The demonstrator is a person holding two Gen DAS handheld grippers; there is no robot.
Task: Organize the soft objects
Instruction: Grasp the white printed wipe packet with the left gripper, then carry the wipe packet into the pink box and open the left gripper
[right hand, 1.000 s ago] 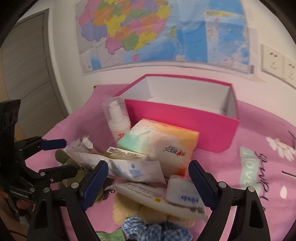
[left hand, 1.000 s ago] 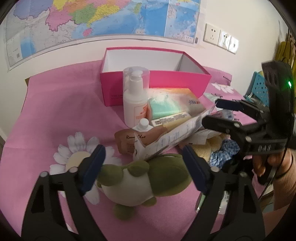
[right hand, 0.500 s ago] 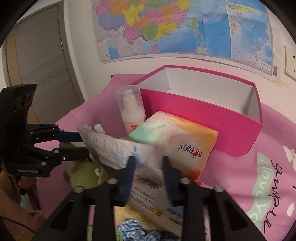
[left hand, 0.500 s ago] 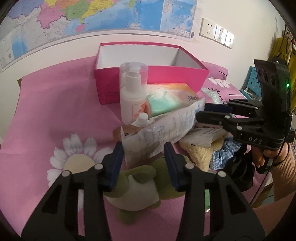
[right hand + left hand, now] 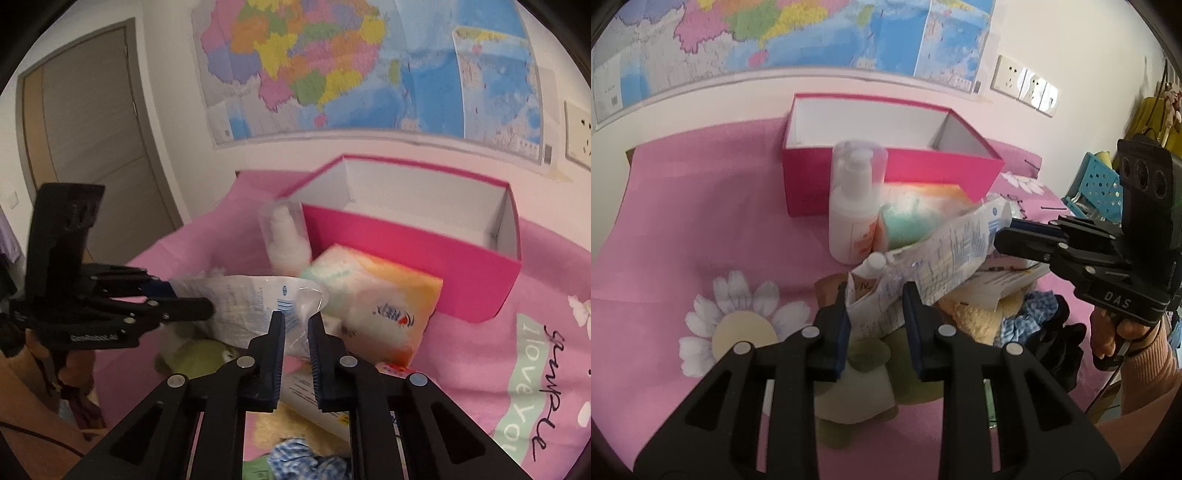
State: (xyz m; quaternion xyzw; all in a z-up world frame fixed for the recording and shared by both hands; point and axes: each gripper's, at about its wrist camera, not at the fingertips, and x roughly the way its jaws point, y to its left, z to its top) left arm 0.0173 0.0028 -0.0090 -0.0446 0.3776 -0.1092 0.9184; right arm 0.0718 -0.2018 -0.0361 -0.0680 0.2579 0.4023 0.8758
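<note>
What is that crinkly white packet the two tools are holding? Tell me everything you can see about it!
The crinkly packet is a soft, partly see-through plastic pack, white with small blue print and a barcode. It looks wrinkled and floppy, held up above the pile. The left tool is closing on one end and the right tool is shut on the other, so it stretches between them. Behind it sit a tissue pack and a lotion bottle.

Light: bright, even indoor, soft shadows.
Distortion: strong fisheye, dark vignette at corners.
Blur: slight motion smear on central clutter.
</note>
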